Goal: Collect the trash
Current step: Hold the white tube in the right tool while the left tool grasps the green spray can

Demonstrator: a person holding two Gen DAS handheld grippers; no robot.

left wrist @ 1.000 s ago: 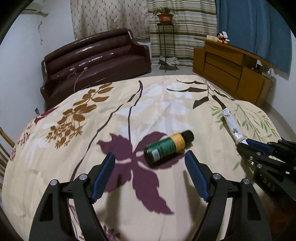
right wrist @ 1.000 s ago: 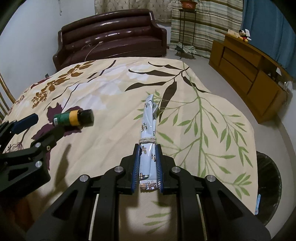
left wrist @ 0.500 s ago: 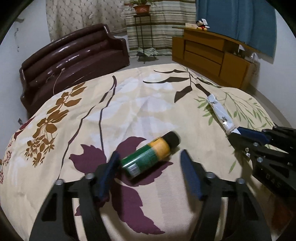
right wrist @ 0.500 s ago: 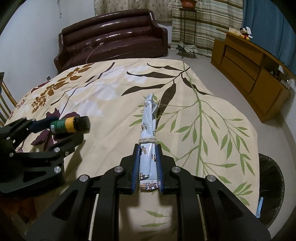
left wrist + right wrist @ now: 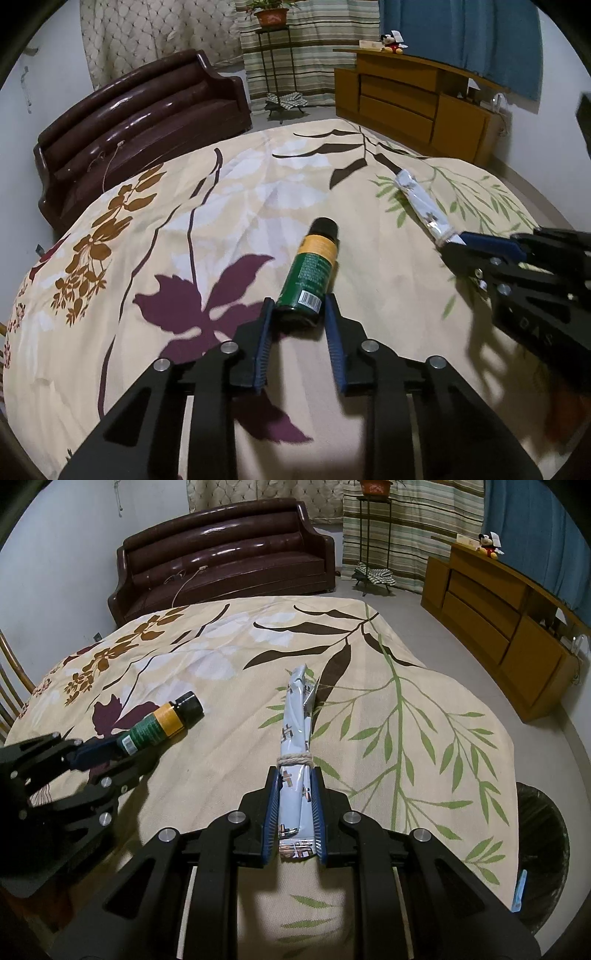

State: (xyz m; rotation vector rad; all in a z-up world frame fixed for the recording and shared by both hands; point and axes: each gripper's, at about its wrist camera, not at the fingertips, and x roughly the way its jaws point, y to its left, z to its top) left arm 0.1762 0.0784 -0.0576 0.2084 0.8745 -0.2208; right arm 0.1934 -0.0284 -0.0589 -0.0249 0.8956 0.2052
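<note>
A green bottle (image 5: 309, 271) with a yellow band and a black cap lay on its side on the bed (image 5: 229, 206). Its cap pointed far away and its flat bottom was near. A white barcode sticker showed close to the bottom. It rested on a purple flower print.

To the right of it lay a long, thin roll of light blue paper (image 5: 295, 738) with small brown marks. A string was tied around the roll. Its near end sat low, and its far end pointed away across green leaf prints.

bare bedspread (image 5: 236, 760) between bottle (image 5: 162, 723) and roll (image 5: 295, 716)
</note>
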